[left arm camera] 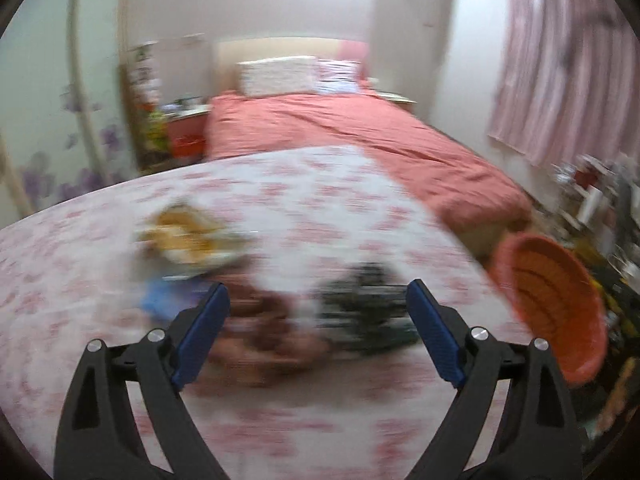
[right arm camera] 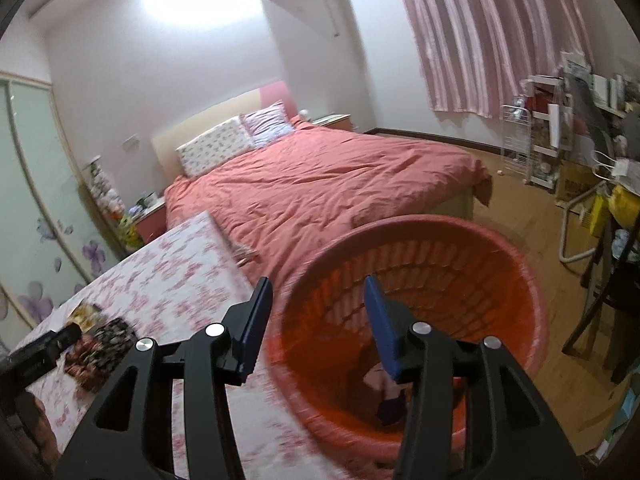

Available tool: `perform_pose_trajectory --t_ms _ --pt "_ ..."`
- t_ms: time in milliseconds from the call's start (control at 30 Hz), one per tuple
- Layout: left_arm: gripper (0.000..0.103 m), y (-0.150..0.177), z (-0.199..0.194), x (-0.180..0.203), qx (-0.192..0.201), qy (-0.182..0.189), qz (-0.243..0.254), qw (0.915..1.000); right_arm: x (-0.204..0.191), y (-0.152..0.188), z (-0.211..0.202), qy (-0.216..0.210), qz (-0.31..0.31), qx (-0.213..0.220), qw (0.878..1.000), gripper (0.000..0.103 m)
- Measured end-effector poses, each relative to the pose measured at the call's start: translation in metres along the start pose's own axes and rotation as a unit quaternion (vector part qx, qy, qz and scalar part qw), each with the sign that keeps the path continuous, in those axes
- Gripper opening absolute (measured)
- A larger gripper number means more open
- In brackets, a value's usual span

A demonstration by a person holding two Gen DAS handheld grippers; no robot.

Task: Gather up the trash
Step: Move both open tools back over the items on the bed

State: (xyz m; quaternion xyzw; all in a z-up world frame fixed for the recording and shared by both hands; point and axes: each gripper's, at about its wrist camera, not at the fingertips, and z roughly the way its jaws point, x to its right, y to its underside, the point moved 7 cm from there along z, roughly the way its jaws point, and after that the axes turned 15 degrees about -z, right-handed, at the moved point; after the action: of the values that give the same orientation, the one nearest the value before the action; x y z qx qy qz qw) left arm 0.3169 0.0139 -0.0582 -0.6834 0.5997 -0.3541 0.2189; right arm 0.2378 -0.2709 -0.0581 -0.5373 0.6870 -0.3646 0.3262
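Observation:
Several snack wrappers lie on a table with a pink floral cloth (left arm camera: 304,208): a yellow one (left arm camera: 188,236), a dark one (left arm camera: 368,304), a brown one (left arm camera: 272,328) and a blue one (left arm camera: 160,300). The left wrist view is blurred. My left gripper (left arm camera: 318,304) is open above the brown and dark wrappers. An orange basket (right arm camera: 420,236) stands at the table's right edge, also in the left wrist view (left arm camera: 560,304). My right gripper (right arm camera: 316,300) is open over the basket's near rim. Some trash (right arm camera: 384,396) lies in the basket. The wrappers (right arm camera: 100,340) show far left.
A bed with a red cover (right arm camera: 320,188) lies behind the table. A wardrobe with flower decals (right arm camera: 36,184) stands left. Pink curtains (right arm camera: 492,32), a white rack (right arm camera: 536,140) and a dark chair (right arm camera: 608,300) are on the right, over a wooden floor (right arm camera: 532,216).

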Motion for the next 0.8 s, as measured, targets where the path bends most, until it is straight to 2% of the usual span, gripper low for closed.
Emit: perform_pose_trajectory --t_ms 167,300,400,567,800 --pt "0.088 -0.027 0.001 -0.094 0.027 -0.094 -0.055 0.9937 -0.034 0.003 0.003 -0.03 -0.027 -0.01 0.999 0.048" --pt "0.087 -0.042 0.008 -0.142 0.025 -0.123 -0.092 0.9878 -0.058 0.007 0.002 -0.043 -0.049 -0.015 0.998 0.048" --pt "0.082 -0.05 0.015 -0.156 0.017 -0.121 -0.108 0.9866 -0.069 0.009 0.004 -0.049 -0.058 -0.022 0.997 0.048" --pt "0.073 -0.053 0.032 -0.151 -0.001 -0.109 -0.103 0.9886 -0.082 0.015 0.011 -0.055 -0.066 -0.036 0.996 0.048" --pt "0.071 -0.054 0.05 -0.142 -0.001 -0.112 -0.097 0.989 -0.09 0.021 0.016 -0.057 -0.075 -0.048 0.994 0.048"
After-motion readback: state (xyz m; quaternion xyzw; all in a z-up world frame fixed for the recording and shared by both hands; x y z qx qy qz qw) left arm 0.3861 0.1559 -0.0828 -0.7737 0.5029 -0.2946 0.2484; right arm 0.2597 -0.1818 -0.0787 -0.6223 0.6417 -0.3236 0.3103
